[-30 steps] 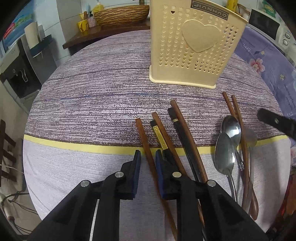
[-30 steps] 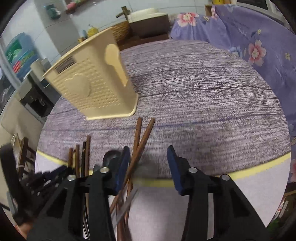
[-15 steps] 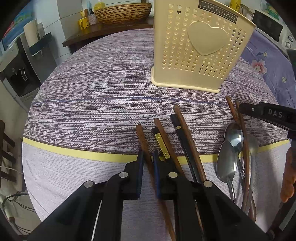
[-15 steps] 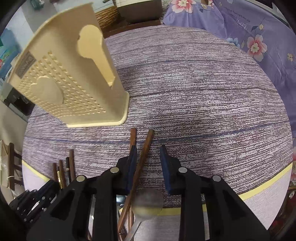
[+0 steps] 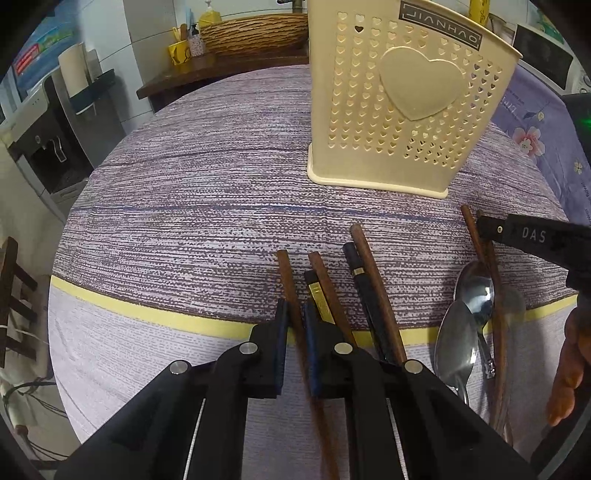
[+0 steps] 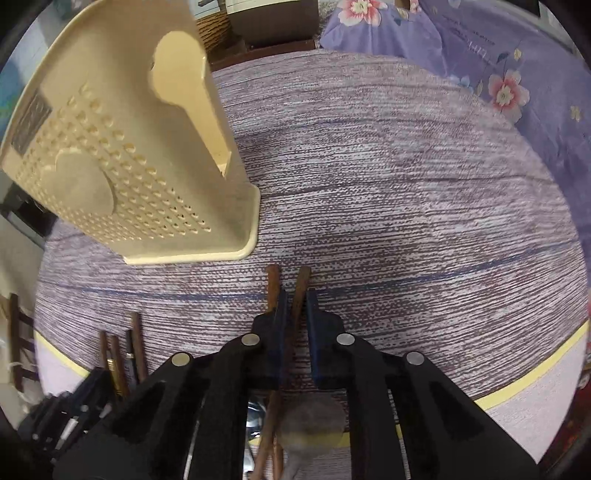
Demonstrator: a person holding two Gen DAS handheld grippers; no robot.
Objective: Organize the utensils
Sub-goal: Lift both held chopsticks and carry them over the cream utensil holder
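Note:
A cream perforated utensil holder (image 5: 406, 110) stands upright on the round table; it also shows in the right wrist view (image 6: 122, 155). My left gripper (image 5: 295, 321) is shut on a brown chopstick (image 5: 286, 280), the leftmost of several chopsticks lying side by side. My right gripper (image 6: 295, 306) is shut on a brown chopstick (image 6: 301, 284); a second brown chopstick (image 6: 273, 280) lies just left of its left finger. Two metal spoons (image 5: 465, 317) lie beside those chopsticks. The right gripper's finger (image 5: 532, 236) shows in the left wrist view.
The table has a purple striped cloth (image 5: 207, 192) with a yellow band (image 5: 147, 310) near its front edge. A wicker basket (image 5: 255, 33) sits on a wooden shelf behind. A floral purple fabric (image 6: 480, 55) lies to the right.
Both grippers moved forward and closed. The left closed on the leftmost brown chopstick; the right closed on one of the two chopsticks near the spoons.

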